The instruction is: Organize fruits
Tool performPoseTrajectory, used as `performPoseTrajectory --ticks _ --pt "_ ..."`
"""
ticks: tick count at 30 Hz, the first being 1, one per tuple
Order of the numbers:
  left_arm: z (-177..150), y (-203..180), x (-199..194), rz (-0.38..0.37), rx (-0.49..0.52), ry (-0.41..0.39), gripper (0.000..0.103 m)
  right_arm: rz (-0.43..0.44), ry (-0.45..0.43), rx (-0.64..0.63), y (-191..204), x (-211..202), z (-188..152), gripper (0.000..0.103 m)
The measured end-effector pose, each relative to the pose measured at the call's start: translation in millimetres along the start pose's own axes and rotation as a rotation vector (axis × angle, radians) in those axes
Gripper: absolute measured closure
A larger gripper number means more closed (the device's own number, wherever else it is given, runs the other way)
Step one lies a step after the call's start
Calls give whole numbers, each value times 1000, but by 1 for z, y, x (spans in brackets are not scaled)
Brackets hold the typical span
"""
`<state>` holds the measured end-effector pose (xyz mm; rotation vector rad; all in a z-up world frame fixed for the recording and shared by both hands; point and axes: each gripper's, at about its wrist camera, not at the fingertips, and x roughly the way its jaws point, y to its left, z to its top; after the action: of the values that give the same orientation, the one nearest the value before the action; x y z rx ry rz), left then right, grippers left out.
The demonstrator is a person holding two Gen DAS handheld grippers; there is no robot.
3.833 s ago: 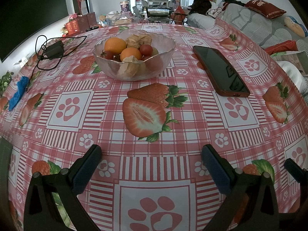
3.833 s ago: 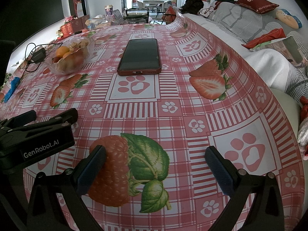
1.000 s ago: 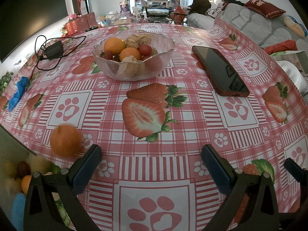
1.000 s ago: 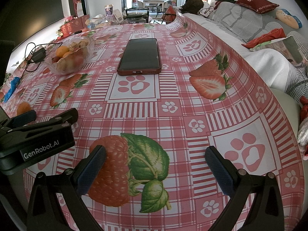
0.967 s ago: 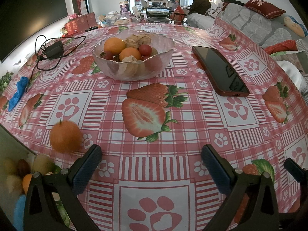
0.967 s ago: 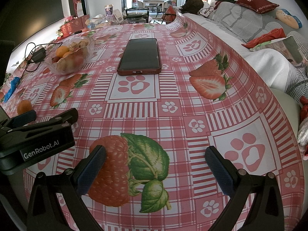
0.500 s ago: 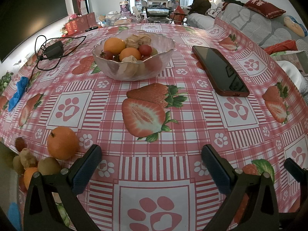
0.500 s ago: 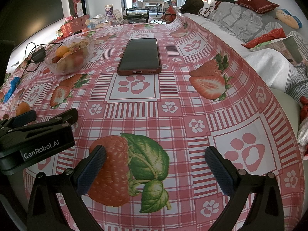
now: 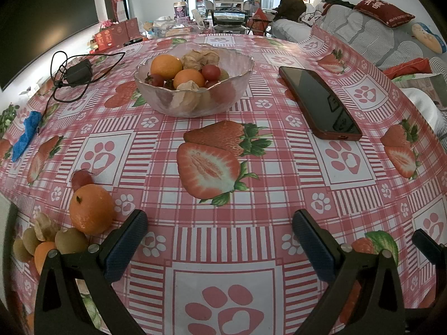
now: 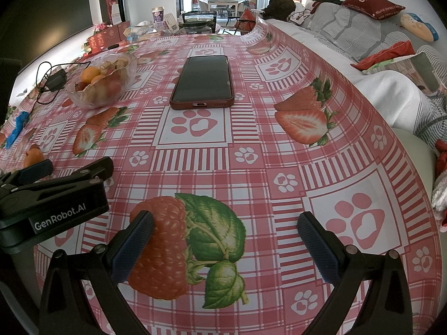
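Note:
A glass bowl (image 9: 223, 99) with oranges, cherry tomatoes and husked physalis stands at the far middle of the table; it also shows in the right wrist view (image 10: 92, 97). Loose fruit lies at the near left: an orange (image 9: 91, 212), a small red fruit (image 9: 81, 178), green-brown round fruits (image 9: 70, 240), a physalis (image 9: 44, 224) and a smaller orange (image 9: 43, 252). My left gripper (image 9: 219, 240) is open and empty, just right of the loose fruit. My right gripper (image 10: 223, 240) is open and empty over the near tablecloth. The loose orange (image 10: 33, 155) peeks past the left gripper's body.
A phone in a red case (image 9: 318, 102) lies right of the bowl. A black charger with cable (image 9: 78, 72) and a blue scrap (image 9: 26, 135) lie at the far left. The table edge drops off at right toward a sofa with cushions (image 10: 363, 36).
Loose fruit has arrived at the near left and settled: the orange has come to rest and a small red fruit has rolled out beyond it. Both grippers have stayed still and open.

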<state>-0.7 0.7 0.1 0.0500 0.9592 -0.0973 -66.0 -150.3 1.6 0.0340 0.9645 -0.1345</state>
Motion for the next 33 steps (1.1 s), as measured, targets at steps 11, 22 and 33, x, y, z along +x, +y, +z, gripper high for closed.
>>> performPoseTrajectory --ticks 11,22,33 --pt "0 0 0 0 0 0 0 0 0 0 0 0 0 0" --pt "0 0 0 0 0 0 0 0 0 0 0 0 0 0" --pt "-2 0 -3 -34 61 65 0 0 0 0 0 0 0 0"
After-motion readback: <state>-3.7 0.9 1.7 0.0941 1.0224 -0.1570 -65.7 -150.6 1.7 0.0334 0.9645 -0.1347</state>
